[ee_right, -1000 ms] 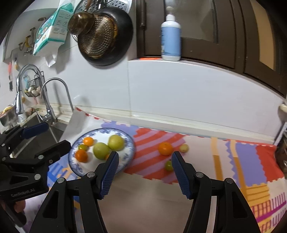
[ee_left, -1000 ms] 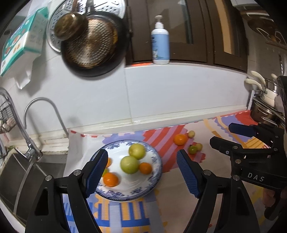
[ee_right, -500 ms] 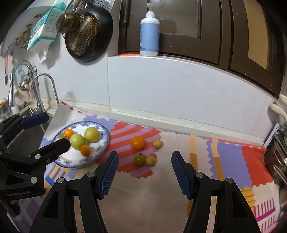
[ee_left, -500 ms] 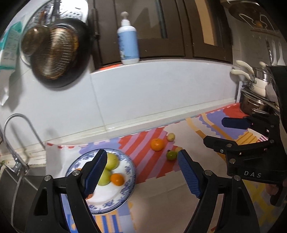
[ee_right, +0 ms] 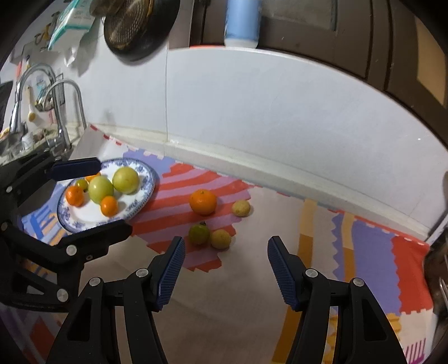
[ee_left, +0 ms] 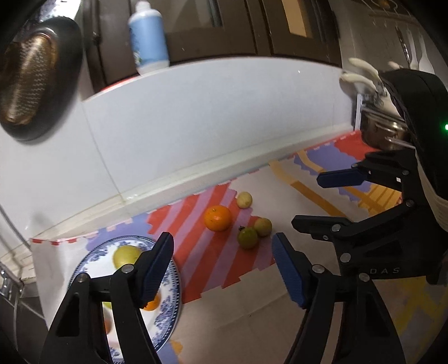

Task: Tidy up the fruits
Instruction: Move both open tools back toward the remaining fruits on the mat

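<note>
On the patchwork counter mat (ee_right: 364,246), four loose fruits sit in a little cluster on the red-and-purple striped patch: an orange (ee_right: 203,201) at the back, a small yellow fruit (ee_right: 240,208) just to its right, then a green fruit (ee_right: 198,234) and another yellowish fruit (ee_right: 221,238) touching each other closer to the camera. None of them is on the blue-and-white plate (ee_right: 140,201), which sits well to the left near the sink faucet (ee_right: 65,109).

That plate already holds two big pale green fruits (ee_right: 126,180) side by side, plus a few small oranges (ee_right: 109,205) and one small greenish one (partly hidden behind the left gripper's finger in the right wrist view).

Left gripper (ee_left: 222,270) hangs over the mat with the plate's edge under its left finger; its jaws are closing, but nothing is between them, just bare mat and counter. Right gripper (ee_right: 226,270) has its jaws parted at a middling width, also empty, with the green and yellowish pair sitting just beyond the gap, a bit left of center.

Up on the ledge there's a blue pump bottle (ee_left: 147,42), and a dark pan (ee_right: 140,25) hangs on the white wall.
</note>
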A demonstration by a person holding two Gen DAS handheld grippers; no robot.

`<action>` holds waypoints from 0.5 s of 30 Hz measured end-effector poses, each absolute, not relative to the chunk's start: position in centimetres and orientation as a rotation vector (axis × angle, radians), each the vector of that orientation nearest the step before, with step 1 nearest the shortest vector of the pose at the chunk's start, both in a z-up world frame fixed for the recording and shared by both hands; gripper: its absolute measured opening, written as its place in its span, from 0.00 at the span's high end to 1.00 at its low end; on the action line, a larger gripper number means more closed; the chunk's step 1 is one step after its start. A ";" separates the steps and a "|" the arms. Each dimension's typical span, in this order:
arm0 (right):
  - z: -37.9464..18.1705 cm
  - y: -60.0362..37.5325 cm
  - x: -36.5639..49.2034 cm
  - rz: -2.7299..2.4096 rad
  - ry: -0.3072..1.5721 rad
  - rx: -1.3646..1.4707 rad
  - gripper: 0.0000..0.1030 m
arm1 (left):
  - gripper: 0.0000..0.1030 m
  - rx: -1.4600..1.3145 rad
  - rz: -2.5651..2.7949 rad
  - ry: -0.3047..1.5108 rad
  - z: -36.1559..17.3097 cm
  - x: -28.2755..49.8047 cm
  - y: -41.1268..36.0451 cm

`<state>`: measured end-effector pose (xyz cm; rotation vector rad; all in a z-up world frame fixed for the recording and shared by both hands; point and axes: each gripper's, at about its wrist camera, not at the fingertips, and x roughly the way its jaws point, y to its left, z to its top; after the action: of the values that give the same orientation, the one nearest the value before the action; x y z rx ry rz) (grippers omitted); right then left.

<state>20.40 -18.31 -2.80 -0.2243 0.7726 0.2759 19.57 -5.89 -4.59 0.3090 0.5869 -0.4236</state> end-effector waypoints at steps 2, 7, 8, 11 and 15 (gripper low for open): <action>-3.4 -18.4 20.9 0.289 0.782 -0.239 0.40 | 0.33 0.317 -0.439 0.605 -5.4 20.4 -6.3; -5.1 -18.8 22.6 0.336 0.805 -0.256 0.40 | 0.40 0.314 -0.486 0.668 -7.2 22.5 -7.3; -5.3 -18.9 23.0 0.339 0.808 -0.257 0.40 | 0.41 0.310 -0.494 0.678 -7.5 23.0 -7.4; -6.2 -19.5 24.1 0.346 0.828 -0.249 0.41 | 0.45 0.306 -0.505 0.709 -8.5 24.1 -8.1; -7.1 -20.2 25.0 0.352 0.853 -0.240 0.44 | 0.52 0.310 -0.525 0.744 -9.5 25.2 -8.9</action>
<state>25.03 -20.19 -7.15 -0.2399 0.8526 0.3516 25.24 -8.87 -9.47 0.3101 0.7442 -0.5246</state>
